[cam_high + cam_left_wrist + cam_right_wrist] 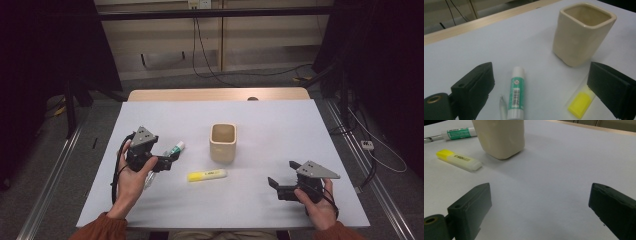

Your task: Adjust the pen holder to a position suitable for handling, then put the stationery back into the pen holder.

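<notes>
L gripper point(541, 87) wide over glue stick point(517, 93), axis along view, cap far; R gripper point(540, 207) wide.

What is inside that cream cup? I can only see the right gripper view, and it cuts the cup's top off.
Observer: In the high view the cup looks empty, and nothing sticks out above its rim.
Operator: And where is the other gripper?
Observer: The left gripper is at the table's left side with its jaws open. In its own view they stand either side of the glue stick, not closed on it.
</notes>
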Available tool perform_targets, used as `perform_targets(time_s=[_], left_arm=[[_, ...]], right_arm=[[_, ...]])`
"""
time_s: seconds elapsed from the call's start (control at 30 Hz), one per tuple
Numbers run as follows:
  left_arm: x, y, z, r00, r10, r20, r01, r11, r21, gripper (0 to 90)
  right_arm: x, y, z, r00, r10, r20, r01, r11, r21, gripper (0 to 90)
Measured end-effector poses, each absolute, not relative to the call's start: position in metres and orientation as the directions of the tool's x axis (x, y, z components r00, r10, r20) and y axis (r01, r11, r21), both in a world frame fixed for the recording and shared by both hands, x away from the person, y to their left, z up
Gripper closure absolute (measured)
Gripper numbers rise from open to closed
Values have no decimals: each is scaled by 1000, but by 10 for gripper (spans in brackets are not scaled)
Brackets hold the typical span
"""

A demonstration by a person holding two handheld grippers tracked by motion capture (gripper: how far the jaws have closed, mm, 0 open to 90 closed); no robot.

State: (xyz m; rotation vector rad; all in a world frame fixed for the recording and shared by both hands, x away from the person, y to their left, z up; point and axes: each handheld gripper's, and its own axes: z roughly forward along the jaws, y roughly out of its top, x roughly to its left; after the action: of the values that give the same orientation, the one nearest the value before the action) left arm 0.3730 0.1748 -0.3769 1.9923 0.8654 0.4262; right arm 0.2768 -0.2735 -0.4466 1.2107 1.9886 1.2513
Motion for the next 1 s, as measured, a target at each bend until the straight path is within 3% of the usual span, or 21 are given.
perform_targets(time_s=[0.57,0.7,1.0], left_arm=[[366,197,-404,654,754,-52,438,-321,840,75],[372,197,-410,661,740,-123,491,-302,817,92],[387,194,-414,663,736,-141,526,-324,786,129]], right_arm=[[277,-273,-447,-487,872,42,421,192,887,45],[278,-272,-447,-486,873,40,423,195,885,45],[279,-273,-447,-487,872,39,422,195,885,45]])
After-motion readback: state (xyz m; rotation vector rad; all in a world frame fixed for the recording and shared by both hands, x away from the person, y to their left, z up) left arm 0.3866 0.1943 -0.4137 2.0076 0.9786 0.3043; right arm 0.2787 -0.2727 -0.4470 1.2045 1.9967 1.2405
